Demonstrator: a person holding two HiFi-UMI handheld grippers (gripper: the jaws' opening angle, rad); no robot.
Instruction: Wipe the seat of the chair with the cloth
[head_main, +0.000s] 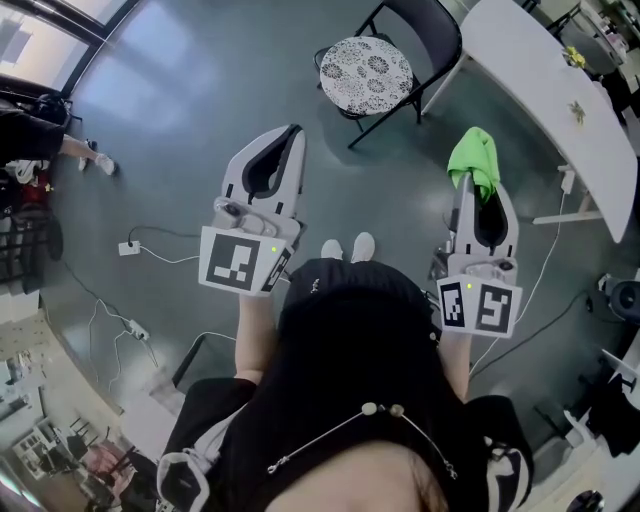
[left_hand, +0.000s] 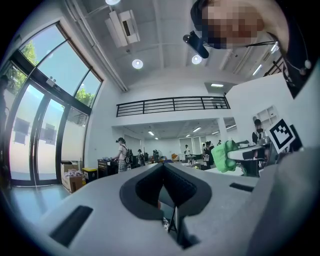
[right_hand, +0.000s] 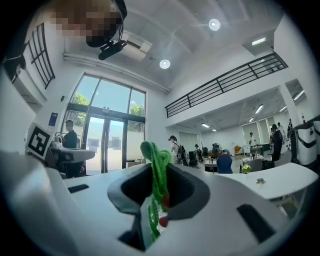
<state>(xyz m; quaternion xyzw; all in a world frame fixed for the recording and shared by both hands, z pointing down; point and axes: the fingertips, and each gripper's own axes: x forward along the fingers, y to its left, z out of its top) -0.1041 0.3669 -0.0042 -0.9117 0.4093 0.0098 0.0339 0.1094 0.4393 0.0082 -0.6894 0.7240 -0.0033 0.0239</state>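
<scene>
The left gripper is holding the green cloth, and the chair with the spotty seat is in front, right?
Not quite. It is the right gripper that is shut on the green cloth, as the right gripper view shows. The left gripper is shut with nothing in it. The chair with the spotty seat does stand in front.
</scene>
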